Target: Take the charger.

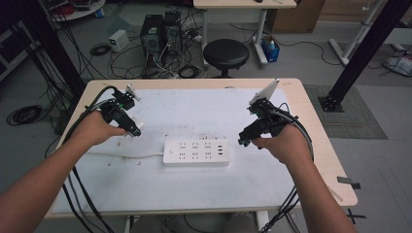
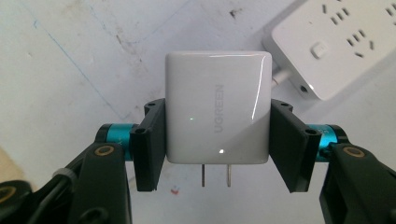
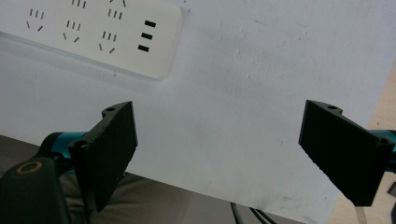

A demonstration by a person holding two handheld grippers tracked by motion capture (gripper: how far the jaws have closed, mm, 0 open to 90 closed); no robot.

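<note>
Gripping a glossy square white charger (image 2: 218,112), left gripper (image 2: 218,140); right gripper (image 3: 243,149) spread, empty.

Strip (image 1: 196,152) at table (image 1: 204,194) centre, cord (image 1: 124,155) running toward 9 o'clock. Left gripper (image 1: 133,129) at 10 o'clock of strip, near it, charger (image 2: 217,113) between jaws, prongs (image 2: 215,176) toward camera. Right gripper (image 1: 244,140) at 3 o'clock of strip, just beside its end. Stool (image 1: 225,53) beyond table's far edge, 12 o'clock.

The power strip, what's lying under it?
The power strip lies flat on the white mat that covers the table. Its white cord runs left across the mat. The strip's underside and the mat below it are covered.
</note>
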